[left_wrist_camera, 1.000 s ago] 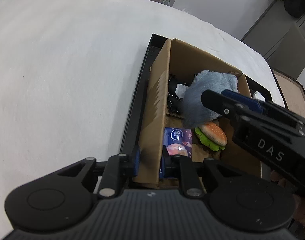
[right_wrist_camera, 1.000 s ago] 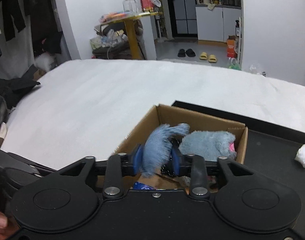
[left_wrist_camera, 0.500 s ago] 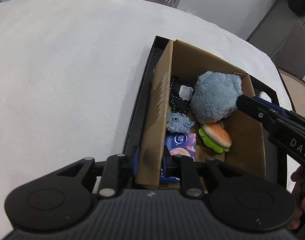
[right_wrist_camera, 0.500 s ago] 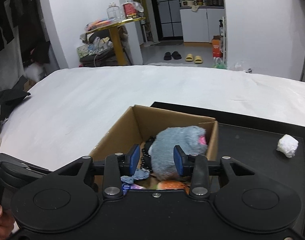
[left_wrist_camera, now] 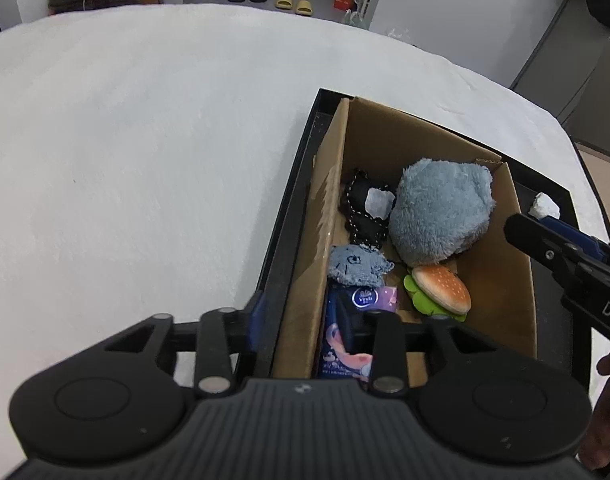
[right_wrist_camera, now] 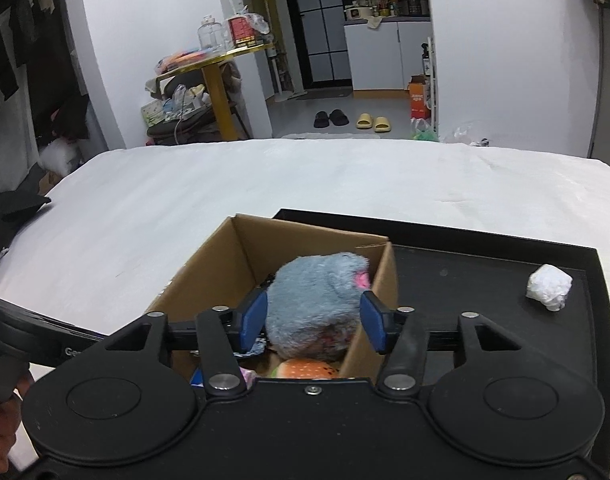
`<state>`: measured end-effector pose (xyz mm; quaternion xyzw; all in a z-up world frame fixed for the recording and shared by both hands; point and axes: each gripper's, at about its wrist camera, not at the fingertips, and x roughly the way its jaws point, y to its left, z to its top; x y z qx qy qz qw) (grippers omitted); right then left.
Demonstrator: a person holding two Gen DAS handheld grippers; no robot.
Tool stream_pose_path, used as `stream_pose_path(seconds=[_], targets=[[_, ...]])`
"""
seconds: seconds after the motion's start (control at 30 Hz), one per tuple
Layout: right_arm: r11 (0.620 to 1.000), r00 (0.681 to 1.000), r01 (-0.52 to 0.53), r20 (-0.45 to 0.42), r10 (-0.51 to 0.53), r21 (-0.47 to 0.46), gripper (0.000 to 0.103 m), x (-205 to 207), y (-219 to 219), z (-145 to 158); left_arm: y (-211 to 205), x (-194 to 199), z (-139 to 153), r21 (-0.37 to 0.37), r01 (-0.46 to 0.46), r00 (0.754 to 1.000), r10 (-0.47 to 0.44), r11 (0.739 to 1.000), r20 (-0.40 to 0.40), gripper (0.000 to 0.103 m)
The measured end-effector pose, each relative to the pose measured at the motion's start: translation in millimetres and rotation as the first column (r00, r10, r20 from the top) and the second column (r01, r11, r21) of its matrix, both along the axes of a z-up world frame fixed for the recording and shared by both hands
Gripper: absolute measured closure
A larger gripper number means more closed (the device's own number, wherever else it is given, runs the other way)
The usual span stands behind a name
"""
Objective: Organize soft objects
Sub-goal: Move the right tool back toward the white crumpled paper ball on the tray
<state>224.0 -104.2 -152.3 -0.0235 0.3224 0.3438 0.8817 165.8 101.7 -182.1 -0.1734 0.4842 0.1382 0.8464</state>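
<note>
An open cardboard box (left_wrist_camera: pixel 501 292) stands on a black tray (left_wrist_camera: pixel 289 216) on the white bed. Inside lie a grey-blue plush (left_wrist_camera: pixel 441 212), a burger toy (left_wrist_camera: pixel 441 290), a small denim piece (left_wrist_camera: pixel 357 264), a black beaded item (left_wrist_camera: pixel 361 208) and a tissue pack (left_wrist_camera: pixel 347 336). My left gripper (left_wrist_camera: pixel 305 320) is open, its jaws either side of the box's left wall without pinching it. My right gripper (right_wrist_camera: pixel 313 322) is open and empty, above the box's near right edge, with the plush (right_wrist_camera: pixel 317 300) beyond it.
A crumpled white wad (right_wrist_camera: pixel 549 286) lies on the tray (right_wrist_camera: pixel 485 264) to the right of the box (right_wrist_camera: pixel 225 256). White bed surface (left_wrist_camera: pixel 145 160) spreads left and behind. Slippers (right_wrist_camera: pixel 373 122) and a cluttered yellow table (right_wrist_camera: pixel 217 64) stand on the floor beyond.
My right gripper let go of the grey-blue plush, which now rests in the box, then opened wider and drew back right. My left gripper opened off the box's left wall.
</note>
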Motion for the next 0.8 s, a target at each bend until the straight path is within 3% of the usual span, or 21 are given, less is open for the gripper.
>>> stream_pose_path(seconds=[0.4, 0.8], targets=[[0.997, 0.997, 0.071, 0.028, -0.072, 0.033, 0.03, 11, -35, -2, -13, 5, 6, 0.116, -0.036, 0.999, 0.036, 0.993, 0.003, 0.035], [0.984, 0.985, 0.168, 0.029, -0.17, 0.062, 0.028, 34, -80, -27, -34, 13, 6, 0.193, -0.063, 0.998, 0.064, 0.979, 0.001, 0.033]])
